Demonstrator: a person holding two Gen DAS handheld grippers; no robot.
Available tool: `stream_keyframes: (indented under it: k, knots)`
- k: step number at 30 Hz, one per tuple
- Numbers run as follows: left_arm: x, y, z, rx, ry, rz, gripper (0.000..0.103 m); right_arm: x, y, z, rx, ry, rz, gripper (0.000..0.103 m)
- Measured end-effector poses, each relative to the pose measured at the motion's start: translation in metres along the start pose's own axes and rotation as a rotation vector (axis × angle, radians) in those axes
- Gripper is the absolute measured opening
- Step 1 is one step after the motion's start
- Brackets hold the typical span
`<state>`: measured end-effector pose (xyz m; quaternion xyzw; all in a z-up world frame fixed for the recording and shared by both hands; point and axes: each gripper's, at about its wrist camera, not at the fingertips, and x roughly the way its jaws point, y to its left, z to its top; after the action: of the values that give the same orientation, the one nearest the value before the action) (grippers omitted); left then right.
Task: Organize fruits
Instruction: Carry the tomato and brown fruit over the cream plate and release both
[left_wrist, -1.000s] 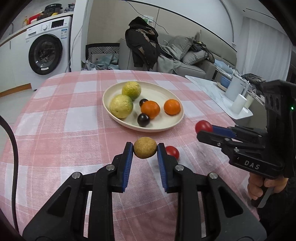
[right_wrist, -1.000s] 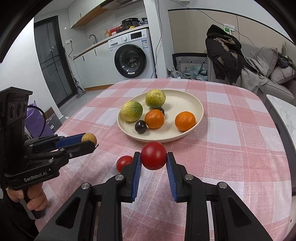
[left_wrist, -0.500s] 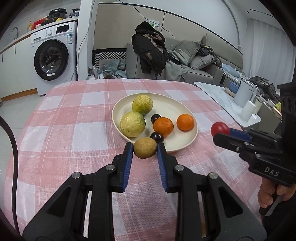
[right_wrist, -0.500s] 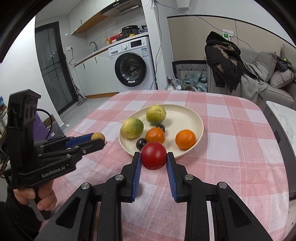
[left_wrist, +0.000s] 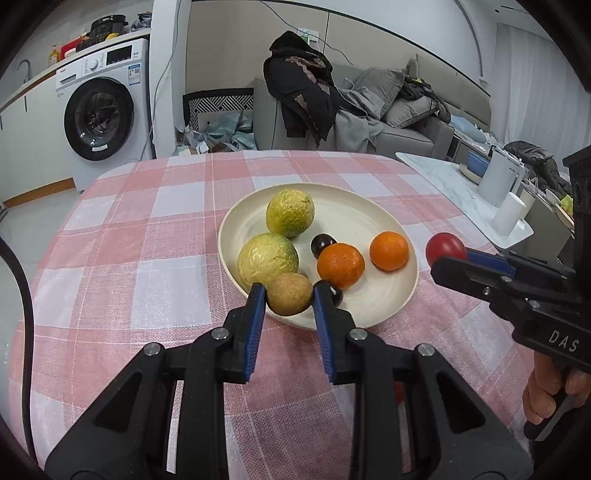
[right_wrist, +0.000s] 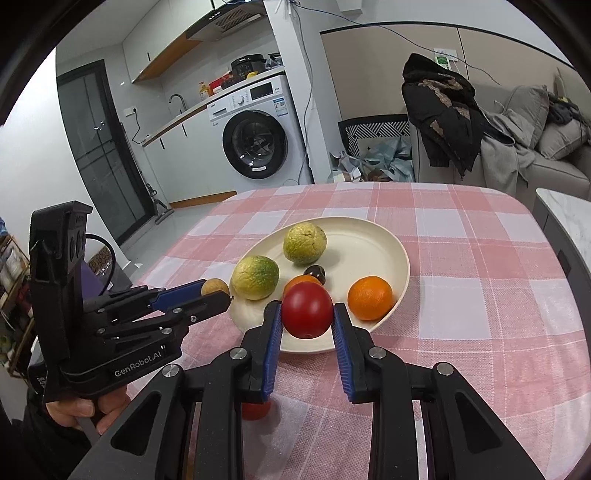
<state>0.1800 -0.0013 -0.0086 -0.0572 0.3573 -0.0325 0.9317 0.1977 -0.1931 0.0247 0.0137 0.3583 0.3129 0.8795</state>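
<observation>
On the pink-and-white checked tablecloth (left_wrist: 122, 280) sat a cream oval plate (left_wrist: 369, 218), and both handheld grippers hung at its near edge. Behind the table stood a white washing machine (left_wrist: 99, 114) and a grey sofa (left_wrist: 402, 122) with a dark jacket (left_wrist: 303, 88) slung over it.

Inside the plate lay two large yellow-green citrus fruits (left_wrist: 290, 212), one behind the other on the left side, with two oranges (left_wrist: 389, 250) to their right and two small dark plums (left_wrist: 322, 244), one between the rear citrus and the nearer orange, one half hidden behind a finger near the front rim.

Over the plate's near-left rim, the left gripper (left_wrist: 289, 300) pinched a brownish round fruit (left_wrist: 290, 298) between its blue-padded fingers (left_wrist: 256, 317), the fruit just in front of the nearer citrus. Over the near rim, to the right of that, the right gripper (right_wrist: 307, 311) clamped a red tomato (right_wrist: 307, 310) between its own blue pads.

Low on the cloth, mostly hidden under the right gripper's frame, a second small red tomato (right_wrist: 255, 410) rested outside the plate.
</observation>
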Motion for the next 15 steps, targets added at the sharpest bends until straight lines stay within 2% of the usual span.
stream_keyframes:
  k: [8,15]
  knots:
    - [0.027,-0.002,0.001,0.021,0.046,0.026,0.024,0.015,-0.009,-0.001,0.038,0.031,0.01,0.028]
    - [0.041,0.003,0.009,0.013,0.048,0.031,0.024,0.026,-0.009,-0.004,0.025,0.057,-0.004,0.028]
